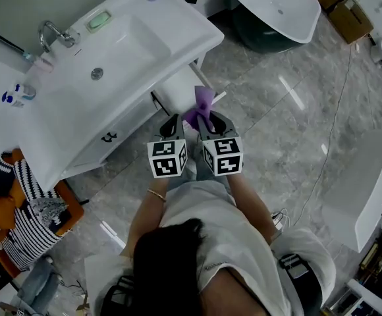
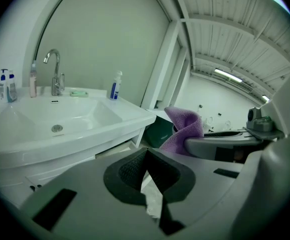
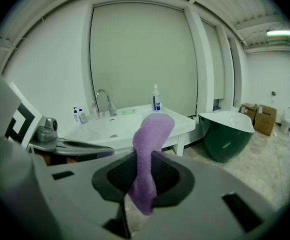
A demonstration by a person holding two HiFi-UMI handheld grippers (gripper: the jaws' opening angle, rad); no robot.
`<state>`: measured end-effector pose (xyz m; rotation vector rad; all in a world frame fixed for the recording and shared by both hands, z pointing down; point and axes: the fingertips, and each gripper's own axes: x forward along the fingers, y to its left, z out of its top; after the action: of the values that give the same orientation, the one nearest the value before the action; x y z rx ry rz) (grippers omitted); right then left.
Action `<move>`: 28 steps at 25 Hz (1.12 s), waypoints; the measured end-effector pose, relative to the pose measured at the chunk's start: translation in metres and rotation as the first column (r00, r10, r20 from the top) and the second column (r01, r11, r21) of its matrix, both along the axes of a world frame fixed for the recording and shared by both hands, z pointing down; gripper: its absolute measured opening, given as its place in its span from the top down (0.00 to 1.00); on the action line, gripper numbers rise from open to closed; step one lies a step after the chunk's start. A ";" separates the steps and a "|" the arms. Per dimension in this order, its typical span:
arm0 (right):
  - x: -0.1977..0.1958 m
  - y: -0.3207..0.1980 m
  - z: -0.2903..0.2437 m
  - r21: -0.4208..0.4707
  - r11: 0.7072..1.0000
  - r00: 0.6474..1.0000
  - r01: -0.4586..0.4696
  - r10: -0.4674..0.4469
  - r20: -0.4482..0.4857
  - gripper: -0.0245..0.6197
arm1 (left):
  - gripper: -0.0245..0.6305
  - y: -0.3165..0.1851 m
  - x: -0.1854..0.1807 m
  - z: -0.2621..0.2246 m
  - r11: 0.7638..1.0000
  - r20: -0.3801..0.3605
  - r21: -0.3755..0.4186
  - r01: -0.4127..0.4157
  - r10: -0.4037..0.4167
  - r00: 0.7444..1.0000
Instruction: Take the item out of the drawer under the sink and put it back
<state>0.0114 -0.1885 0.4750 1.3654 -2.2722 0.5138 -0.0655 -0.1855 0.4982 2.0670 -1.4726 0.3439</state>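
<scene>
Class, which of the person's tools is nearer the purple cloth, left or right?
Right. The right tool is clamped on the purple cloth, which stands up between its jaws. The left tool sits beside it, shut and empty, clear of the cloth.

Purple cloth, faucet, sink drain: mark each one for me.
purple cloth (image 3: 147, 154): right gripper view, middle of its length.
faucet (image 2: 57, 79): left gripper view, upright body.
sink drain (image 1: 97, 74): head view, centre of the drain.

Grey veined marble floor (image 1: 276, 124) glossy with light streaks, white washbasin (image 1: 132, 45) upper left, dark green bathtub (image 1: 260, 39) top centre, cardboard boxes (image 1: 339, 8) upper right, pale blank wall (image 3: 140, 49), ceiling strip light (image 3: 282, 33).
</scene>
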 end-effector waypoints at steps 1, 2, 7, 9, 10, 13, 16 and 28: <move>0.000 -0.004 0.002 -0.003 1.000 1.000 0.004 -0.004 -0.001 0.84 | 0.96 -0.003 -0.001 0.002 1.000 0.004 -0.001 0.007 -0.007 1.000; 0.000 -0.008 0.004 -0.006 1.000 1.000 0.008 -0.008 -0.001 0.84 | 0.96 -0.005 -0.001 0.004 1.000 0.006 -0.005 0.013 -0.013 1.000; 0.000 -0.036 0.012 -0.024 0.999 0.999 0.034 -0.034 0.003 0.84 | 0.96 -0.024 0.001 0.016 0.999 0.004 -0.041 0.034 -0.034 0.999; 0.000 -0.048 0.017 -0.044 0.998 0.999 0.049 -0.049 0.001 0.84 | 0.96 -0.032 0.002 0.022 0.997 0.002 -0.059 0.050 -0.050 0.999; 0.000 -0.053 0.020 -0.058 0.997 0.998 0.056 -0.056 0.002 0.84 | 0.96 -0.036 0.003 0.025 0.996 0.001 -0.068 0.059 -0.059 0.998; 0.000 -0.069 0.033 -0.101 0.992 0.997 0.075 -0.074 0.013 0.84 | 0.96 -0.048 0.004 0.034 0.992 0.003 -0.092 0.084 -0.084 0.996; -0.002 -0.083 0.050 -0.148 0.985 0.996 0.091 -0.089 0.017 0.84 | 0.96 -0.057 0.002 0.047 0.986 0.010 -0.125 0.110 -0.110 0.994; -0.007 -0.121 0.116 -0.324 0.937 0.992 0.128 -0.125 0.028 0.84 | 0.96 -0.088 0.007 0.098 0.958 0.010 -0.240 0.155 -0.158 0.987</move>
<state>0.0039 -0.3099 0.5909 1.0484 -2.1438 0.8097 -0.0584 -0.2731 0.5960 1.7481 -1.4984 0.4263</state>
